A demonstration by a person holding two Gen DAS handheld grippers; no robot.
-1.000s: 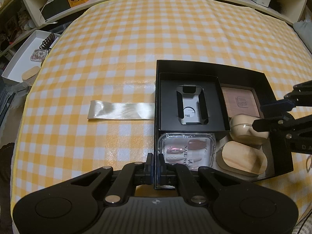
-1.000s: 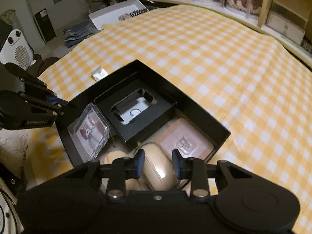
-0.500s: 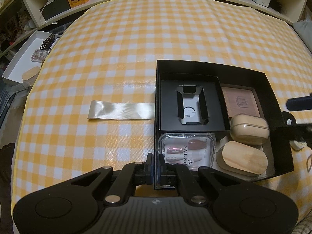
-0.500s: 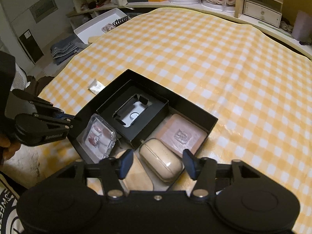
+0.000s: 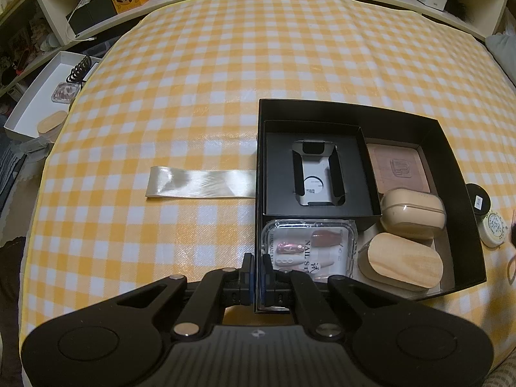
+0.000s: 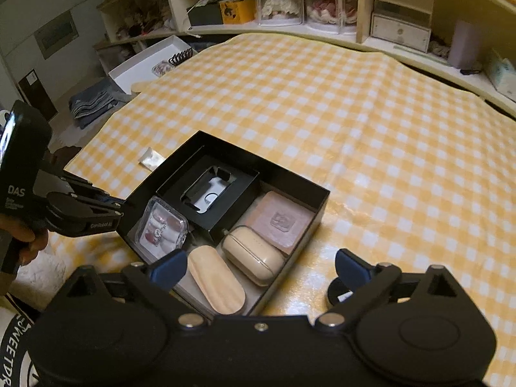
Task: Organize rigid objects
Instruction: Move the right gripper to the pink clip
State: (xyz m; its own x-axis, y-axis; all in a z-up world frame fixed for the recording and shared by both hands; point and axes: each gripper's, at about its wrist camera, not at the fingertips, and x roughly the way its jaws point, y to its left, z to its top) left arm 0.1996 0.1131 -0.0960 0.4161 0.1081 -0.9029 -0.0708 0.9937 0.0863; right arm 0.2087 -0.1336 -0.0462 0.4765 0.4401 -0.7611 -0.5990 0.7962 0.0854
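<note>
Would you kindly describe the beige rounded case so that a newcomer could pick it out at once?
On the yellow-and-white checked tablecloth stands a large open black box. Along its right side, the beige rounded case lies between a flat pinkish-brown embossed square and an oval wooden-topped block. Alone among them it is glossy and pillow-shaped, with a seam around its middle.

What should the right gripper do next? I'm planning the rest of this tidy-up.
Probably swing toward the small round jars outside the black box. The right gripper is opening with nothing between its fingers, the beige case lies inside, and the left gripper pinches the box wall.
</note>
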